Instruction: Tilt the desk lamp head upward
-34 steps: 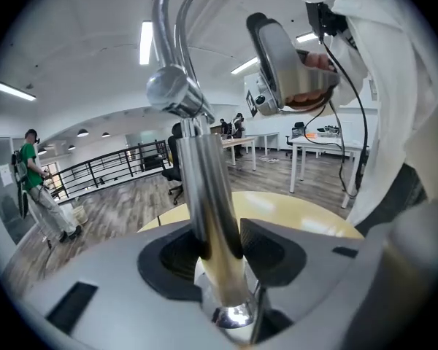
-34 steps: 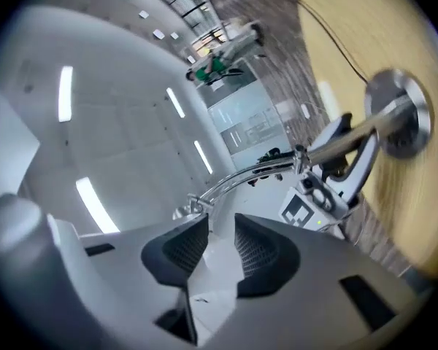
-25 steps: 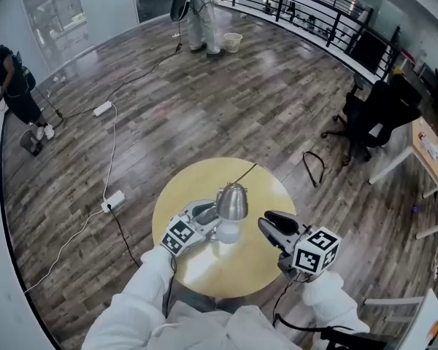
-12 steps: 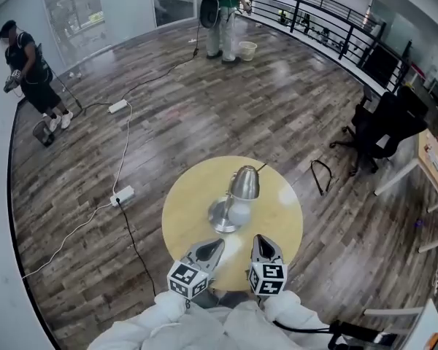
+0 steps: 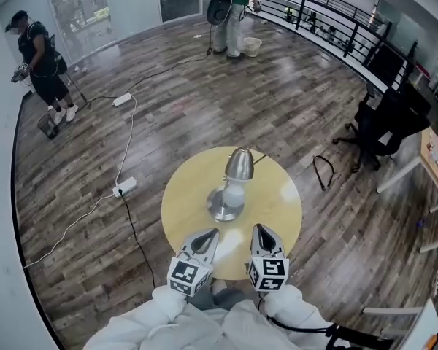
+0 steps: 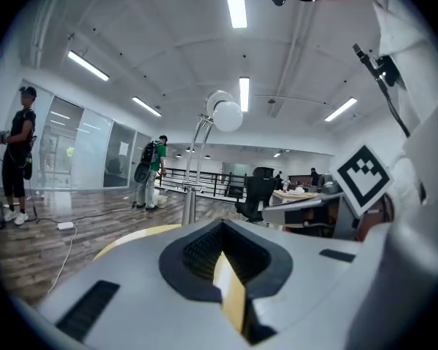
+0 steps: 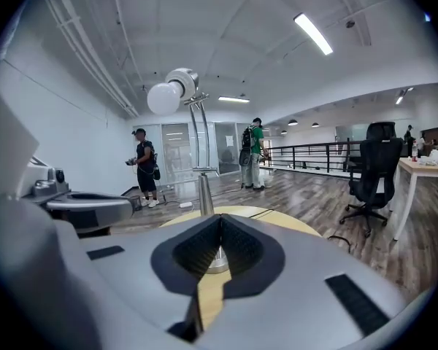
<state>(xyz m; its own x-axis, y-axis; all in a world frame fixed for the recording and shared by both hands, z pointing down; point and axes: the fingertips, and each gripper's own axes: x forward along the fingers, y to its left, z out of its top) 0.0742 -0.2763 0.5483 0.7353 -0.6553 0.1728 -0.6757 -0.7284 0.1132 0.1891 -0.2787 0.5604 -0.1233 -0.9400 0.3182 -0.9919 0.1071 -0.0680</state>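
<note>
Resting at the table's six o'clock edge, the left gripper and right gripper both have their jaws pressed together on nothing, well short of the desk lamp, which stands mid-table at their twelve o'clock. Reaching in like this risks a shove rather than a grip. The lamp head, a smooth bell-shaped metal shade over a round white bulb, could slip, and the slim stem might tip its shiny disc base on the glossy round yellow table.
</note>
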